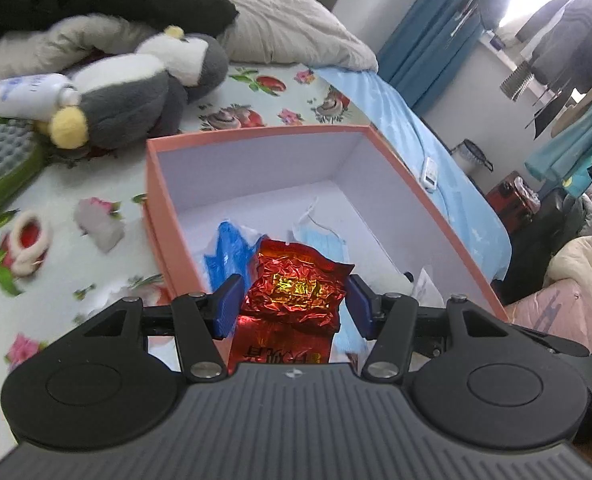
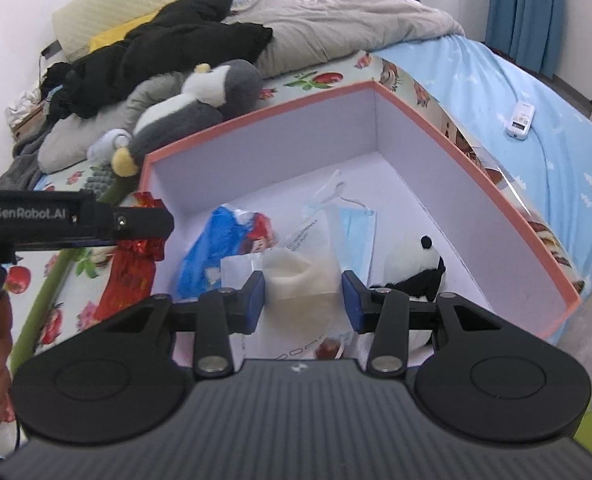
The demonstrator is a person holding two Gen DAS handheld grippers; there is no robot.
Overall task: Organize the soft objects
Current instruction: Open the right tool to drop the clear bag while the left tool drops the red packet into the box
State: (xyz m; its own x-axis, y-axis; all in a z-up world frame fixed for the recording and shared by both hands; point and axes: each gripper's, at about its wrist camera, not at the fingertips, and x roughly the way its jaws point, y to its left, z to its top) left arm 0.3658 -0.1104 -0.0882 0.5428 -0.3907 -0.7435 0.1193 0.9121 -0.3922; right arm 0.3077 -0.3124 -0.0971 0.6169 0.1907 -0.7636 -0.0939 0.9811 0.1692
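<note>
An orange box [image 1: 164, 216] with a white inside stands on the bed. In it lie a blue packet [image 1: 226, 250], a pale blue face mask [image 1: 324, 236] and a panda plush [image 2: 414, 264]. My left gripper [image 1: 294, 300] is shut on a crinkled red foil packet [image 1: 296, 284], held over the box's near left corner. From the right wrist view, that packet [image 2: 130, 276] hangs from the left gripper [image 2: 152, 222] at the box's left wall. My right gripper [image 2: 302, 296] is shut on a clear pouch [image 2: 302, 276] with something beige inside, above the box floor.
A grey penguin plush [image 1: 136, 92], a white bottle [image 1: 24, 94], a green brush [image 1: 4, 164] and a small red-lined shoe [image 1: 26, 246] lie on the flowered sheet left of the box. Black clothing [image 2: 156, 52] and a grey quilt [image 2: 336, 20] lie behind. A white remote [image 2: 520, 120] is on the blue sheet.
</note>
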